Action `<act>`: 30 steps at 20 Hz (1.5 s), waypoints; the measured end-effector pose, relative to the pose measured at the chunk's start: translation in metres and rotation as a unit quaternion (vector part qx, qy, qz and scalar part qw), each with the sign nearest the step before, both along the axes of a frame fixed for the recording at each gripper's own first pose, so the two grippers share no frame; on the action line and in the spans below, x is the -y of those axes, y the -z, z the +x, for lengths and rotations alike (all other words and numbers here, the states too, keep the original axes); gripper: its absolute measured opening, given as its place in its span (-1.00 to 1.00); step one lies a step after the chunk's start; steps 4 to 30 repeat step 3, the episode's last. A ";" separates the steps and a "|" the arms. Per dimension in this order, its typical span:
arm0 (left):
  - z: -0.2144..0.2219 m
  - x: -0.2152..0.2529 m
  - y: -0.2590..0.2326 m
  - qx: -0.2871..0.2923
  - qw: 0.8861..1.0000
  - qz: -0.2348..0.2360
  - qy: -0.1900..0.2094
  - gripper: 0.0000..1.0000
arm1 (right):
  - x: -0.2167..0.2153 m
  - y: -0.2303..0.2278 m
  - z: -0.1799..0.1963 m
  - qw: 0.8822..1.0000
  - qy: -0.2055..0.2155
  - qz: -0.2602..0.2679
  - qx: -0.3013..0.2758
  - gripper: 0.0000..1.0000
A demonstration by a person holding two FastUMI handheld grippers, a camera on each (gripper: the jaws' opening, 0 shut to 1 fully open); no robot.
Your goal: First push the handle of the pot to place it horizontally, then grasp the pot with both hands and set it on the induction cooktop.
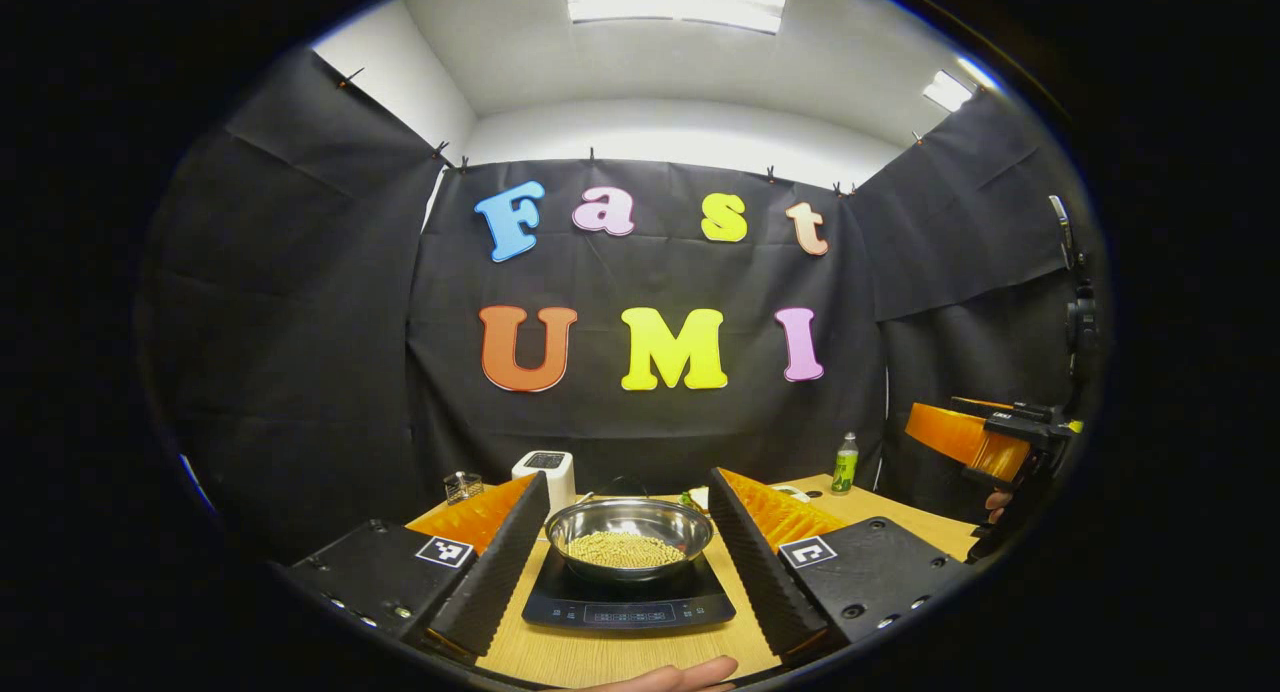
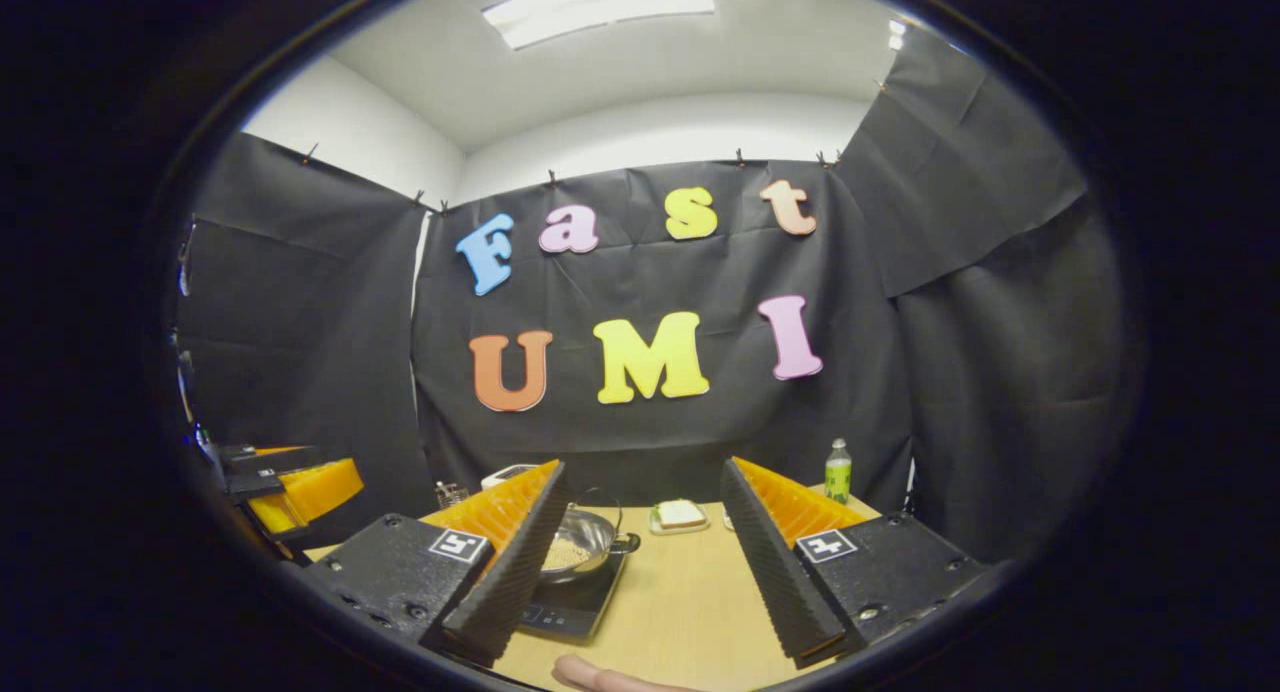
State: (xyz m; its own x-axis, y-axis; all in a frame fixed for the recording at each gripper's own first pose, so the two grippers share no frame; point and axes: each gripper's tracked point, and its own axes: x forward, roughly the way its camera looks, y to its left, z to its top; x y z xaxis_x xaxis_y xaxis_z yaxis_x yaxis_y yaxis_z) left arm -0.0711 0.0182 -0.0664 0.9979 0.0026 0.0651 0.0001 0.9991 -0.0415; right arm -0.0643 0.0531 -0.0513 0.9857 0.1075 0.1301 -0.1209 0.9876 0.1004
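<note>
A steel pot (image 1: 628,535) holding pale grains sits on the black induction cooktop (image 1: 627,605) on the wooden table. My left gripper (image 1: 629,482) is open, back from the table's near edge, and its fingers frame the pot without touching it. In the right gripper view the pot (image 2: 573,547) and cooktop (image 2: 578,600) lie to the left, partly behind the left finger (image 2: 505,562). A thin bail handle (image 2: 602,499) arches over the pot. My right gripper (image 2: 641,467) is open over bare table. Each gripper also appears at the edge of the other's view (image 1: 965,437) (image 2: 295,484).
A white appliance (image 1: 545,469) and a small glass jar (image 1: 462,486) stand at the back left. A green bottle (image 2: 838,472) stands back right, and a plate with a sandwich (image 2: 680,515) lies mid-table. A fingertip (image 1: 670,677) shows at the bottom edge.
</note>
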 end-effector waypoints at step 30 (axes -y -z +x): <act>-0.001 -0.002 0.000 -0.003 1.000 0.004 -0.003 0.89 | 0.002 0.000 0.000 1.000 0.006 -0.002 0.000 0.92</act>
